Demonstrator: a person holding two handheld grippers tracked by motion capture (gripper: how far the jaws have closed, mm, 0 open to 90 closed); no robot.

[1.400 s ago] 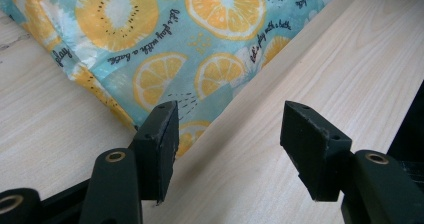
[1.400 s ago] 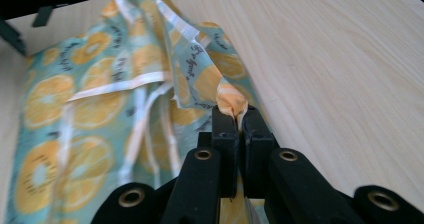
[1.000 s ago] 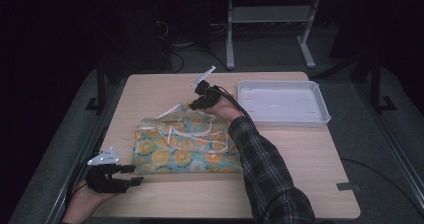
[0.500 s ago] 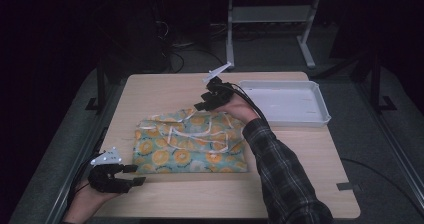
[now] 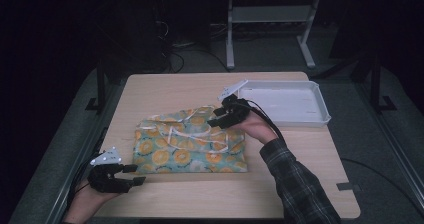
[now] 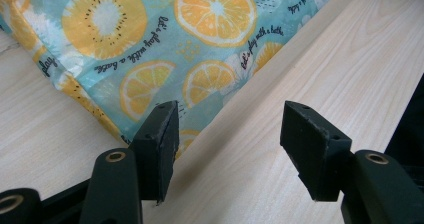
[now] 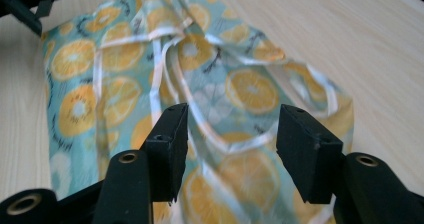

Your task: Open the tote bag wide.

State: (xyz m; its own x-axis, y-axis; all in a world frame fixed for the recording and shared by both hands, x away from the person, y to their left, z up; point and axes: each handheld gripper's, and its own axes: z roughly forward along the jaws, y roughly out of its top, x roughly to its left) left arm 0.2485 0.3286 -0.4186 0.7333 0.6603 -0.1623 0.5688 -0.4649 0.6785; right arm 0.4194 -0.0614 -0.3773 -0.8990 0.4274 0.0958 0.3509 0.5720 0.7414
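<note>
Your left gripper [image 5: 131, 175], low left of the high view, was spread beside the orange-print cloth [image 5: 187, 146] at centre; your right gripper [image 5: 220, 118] gaped over its upper right.

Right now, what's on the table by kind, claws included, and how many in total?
Cloths: 1, orange-print cloth
Trays: 1, white tray
Claws: 2, left claw open at the cloth's near corner, right claw open above the cloth
Total: 4
</note>
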